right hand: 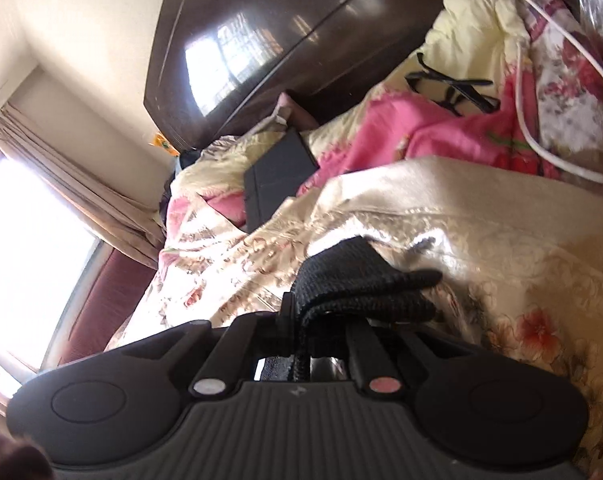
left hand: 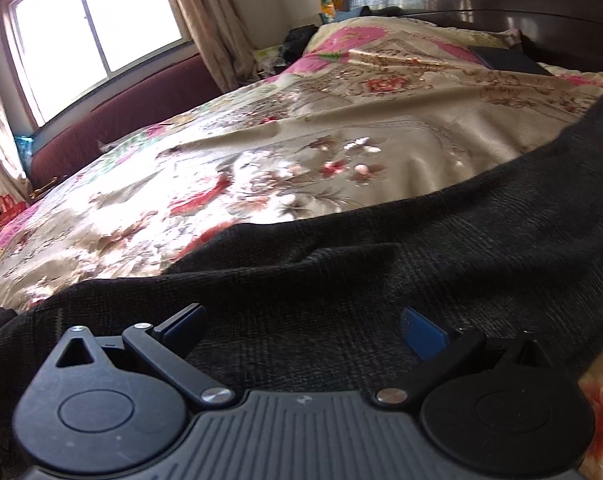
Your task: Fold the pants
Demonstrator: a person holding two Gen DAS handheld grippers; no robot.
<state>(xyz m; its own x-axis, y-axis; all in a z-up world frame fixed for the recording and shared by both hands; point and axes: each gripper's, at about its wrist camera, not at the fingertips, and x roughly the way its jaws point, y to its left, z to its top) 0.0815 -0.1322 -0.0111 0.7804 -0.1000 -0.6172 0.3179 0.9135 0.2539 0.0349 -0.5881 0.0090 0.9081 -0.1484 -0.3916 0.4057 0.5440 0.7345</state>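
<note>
The bed (left hand: 341, 136), under a floral cover, stretches ahead of both tools. The dark pants (left hand: 421, 264) lie across it directly under and ahead of the left tool (left hand: 303, 330), whose fingers stand spread with nothing between them. The right tool (right hand: 305, 320) is pressed together, pinching a bunched edge of the pants (right hand: 353, 276).

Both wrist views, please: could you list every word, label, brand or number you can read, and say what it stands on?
No readable text in either view.
Left claw body: a small embossed emblem, no letters.
Right claw body: the same small emblem, no letters.
Yellow packet by the headboard: print too blurred to read.
Red item under the window: markings too blurred to read.
</note>
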